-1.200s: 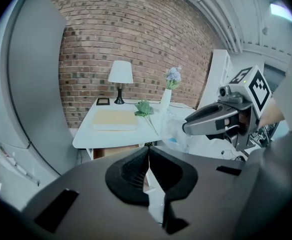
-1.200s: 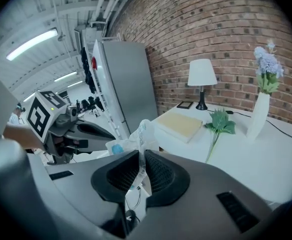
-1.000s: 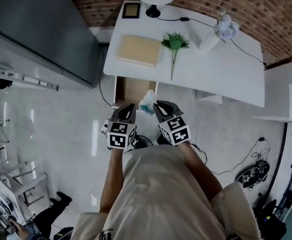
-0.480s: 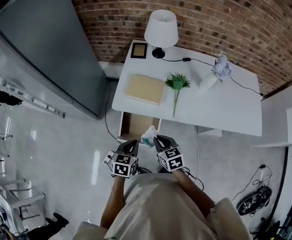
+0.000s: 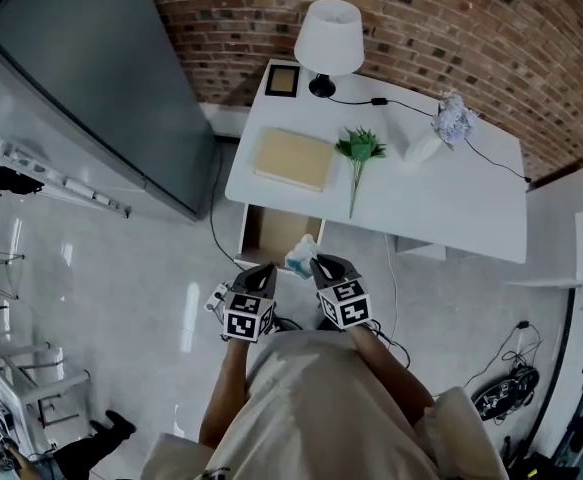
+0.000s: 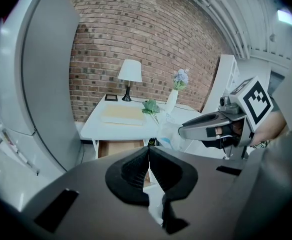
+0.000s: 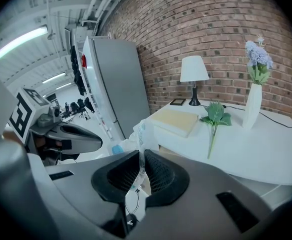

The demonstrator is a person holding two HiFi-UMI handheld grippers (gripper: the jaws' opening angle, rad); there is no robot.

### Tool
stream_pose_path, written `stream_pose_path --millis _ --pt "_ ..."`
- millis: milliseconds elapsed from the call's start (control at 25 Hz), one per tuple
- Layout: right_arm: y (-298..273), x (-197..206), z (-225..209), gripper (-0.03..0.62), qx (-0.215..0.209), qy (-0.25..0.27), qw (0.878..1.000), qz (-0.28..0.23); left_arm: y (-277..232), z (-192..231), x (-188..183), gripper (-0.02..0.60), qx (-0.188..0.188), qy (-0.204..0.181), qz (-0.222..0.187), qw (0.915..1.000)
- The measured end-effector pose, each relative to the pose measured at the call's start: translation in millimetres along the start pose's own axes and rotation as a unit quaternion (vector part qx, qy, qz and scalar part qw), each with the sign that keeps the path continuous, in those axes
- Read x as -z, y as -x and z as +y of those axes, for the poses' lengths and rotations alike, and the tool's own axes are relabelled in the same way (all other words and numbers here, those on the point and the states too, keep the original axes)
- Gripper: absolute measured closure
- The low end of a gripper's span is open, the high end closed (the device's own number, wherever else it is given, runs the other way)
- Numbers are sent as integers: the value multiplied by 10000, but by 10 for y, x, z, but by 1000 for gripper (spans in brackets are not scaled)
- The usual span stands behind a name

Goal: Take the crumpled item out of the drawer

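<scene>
Left hand-held gripper (image 6: pixel 148 156): jaws together, nothing between them. It hangs idle just left of the right hand-held gripper, pointing down and forward.

Open light-wood drawer with white front (image 5: pixel 274 230): just ahead of and below both hand-held grippers, under the white surface (image 5: pixel 441 193). The part of its inside that shows looks bare.

Crumpled whitish clear plastic bag with a blue patch (image 7: pixel 139 131): pinched in the right hand-held gripper and standing up past its fingertips. It is just right of the left hand-held gripper's tips and in the air over the drawer's front edge, so it looks already lifted clear of the drawer.

Right hand-held gripper (image 7: pixel 140 159): clamped on the bag's lower part. Its jaws have just been closing a touch further, with the thin film squeezed between the ribbed pads.

Handling, as a judgement:
- Very light, soft and floppy, with no stiffness; it will sag and sway with any move.
- Not fragile, so a hard squeeze does no harm.
- The film is probably slick, and a single layer could slide out of the pads.
- Best hold is a bunched, folded wad rather than a loose edge. The present pinch sits low with most of the bulk free above the jaws, which is fine for carrying since there is hardly any weight.
</scene>
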State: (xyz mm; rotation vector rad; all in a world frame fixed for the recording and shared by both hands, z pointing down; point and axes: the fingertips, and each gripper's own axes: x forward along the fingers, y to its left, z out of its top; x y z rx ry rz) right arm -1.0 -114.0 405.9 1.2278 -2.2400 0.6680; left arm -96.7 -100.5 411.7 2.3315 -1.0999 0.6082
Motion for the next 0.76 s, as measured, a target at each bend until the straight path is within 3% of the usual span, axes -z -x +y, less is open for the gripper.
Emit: stream_pose_path --millis 760 --pt "84 132 200 534 -79 29 10000 -31 145 -92 179 565 38 -23 -20 10000"
